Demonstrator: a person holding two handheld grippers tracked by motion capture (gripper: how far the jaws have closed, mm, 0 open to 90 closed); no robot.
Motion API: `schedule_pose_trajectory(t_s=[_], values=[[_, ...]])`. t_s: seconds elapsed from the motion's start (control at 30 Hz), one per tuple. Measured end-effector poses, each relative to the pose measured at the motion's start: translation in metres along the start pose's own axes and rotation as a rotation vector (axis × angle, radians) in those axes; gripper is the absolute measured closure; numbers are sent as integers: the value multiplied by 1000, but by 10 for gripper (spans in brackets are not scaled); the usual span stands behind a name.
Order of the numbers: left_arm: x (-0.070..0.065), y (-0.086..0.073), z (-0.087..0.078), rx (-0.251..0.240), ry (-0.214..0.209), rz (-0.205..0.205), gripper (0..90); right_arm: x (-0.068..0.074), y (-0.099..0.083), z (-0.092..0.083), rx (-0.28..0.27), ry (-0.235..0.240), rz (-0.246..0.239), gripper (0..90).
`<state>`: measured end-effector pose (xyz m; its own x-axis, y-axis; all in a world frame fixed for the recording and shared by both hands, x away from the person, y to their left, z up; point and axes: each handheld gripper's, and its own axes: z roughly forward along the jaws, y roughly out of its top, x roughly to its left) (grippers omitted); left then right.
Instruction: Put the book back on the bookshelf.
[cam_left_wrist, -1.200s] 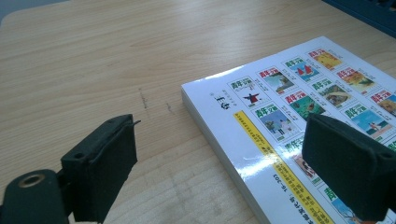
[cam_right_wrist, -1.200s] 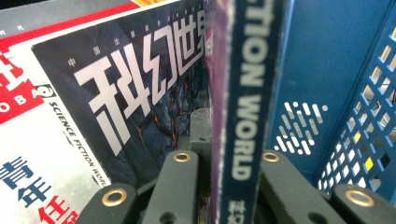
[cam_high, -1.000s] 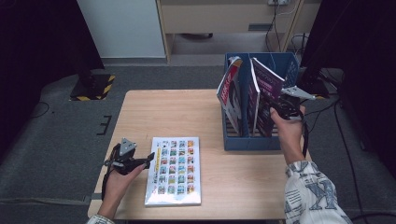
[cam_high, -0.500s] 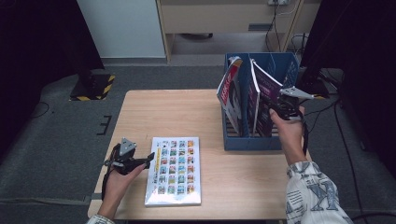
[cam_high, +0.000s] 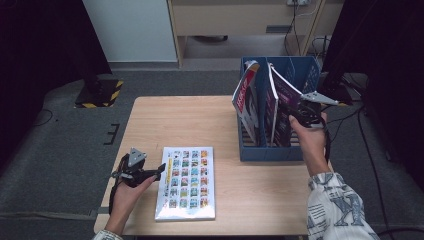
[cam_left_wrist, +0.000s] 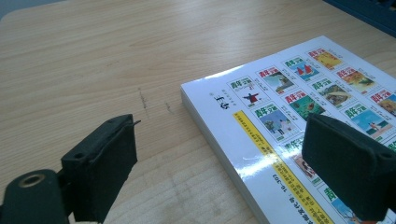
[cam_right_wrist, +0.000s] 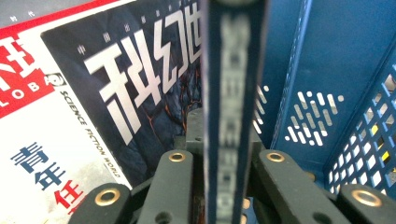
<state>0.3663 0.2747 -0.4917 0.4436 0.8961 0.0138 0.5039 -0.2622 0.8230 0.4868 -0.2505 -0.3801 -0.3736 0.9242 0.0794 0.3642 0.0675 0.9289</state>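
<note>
A book with a grid of small colourful covers (cam_high: 186, 182) (cam_left_wrist: 289, 107) lies flat near the table's front edge. My left gripper (cam_high: 161, 169) (cam_left_wrist: 224, 172) rests just left of it, open, with one jaw over the cover and the other over bare wood. My right gripper (cam_high: 300, 112) (cam_right_wrist: 226, 172) is at the blue file holder (cam_high: 270, 150) (cam_right_wrist: 327, 70), shut on the edge of a dark purple magazine (cam_high: 282, 100) (cam_right_wrist: 229, 93) that stands tilted in it. Its jaws have just been opening slightly, with the magazine still between them. A red and white magazine (cam_high: 246, 100) leans in the holder's left slot.
The wooden table (cam_high: 200, 120) has bare surface at its back left. A dark cover with large white characters (cam_right_wrist: 140, 84) stands beside the held magazine. Dark curtains flank the table, and a cabinet stands beyond it. Cables trail at the right.
</note>
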Motion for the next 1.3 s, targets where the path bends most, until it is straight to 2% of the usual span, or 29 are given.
schedule_pose_trajectory(t_s=[0.3,0.63,1.07,1.3], values=[[0,0,0,-2,1,1,98,0,3,-1,-3,5,11,822],[0,0,0,-1,2,1,98,4,4,-1,-4,-8,-4,839],[0,0,1,2,0,5,98,4,6,-5,-78,-57,4,843],[-1,0,1,5,2,10,98,5,9,-3,-86,-34,17,842]])
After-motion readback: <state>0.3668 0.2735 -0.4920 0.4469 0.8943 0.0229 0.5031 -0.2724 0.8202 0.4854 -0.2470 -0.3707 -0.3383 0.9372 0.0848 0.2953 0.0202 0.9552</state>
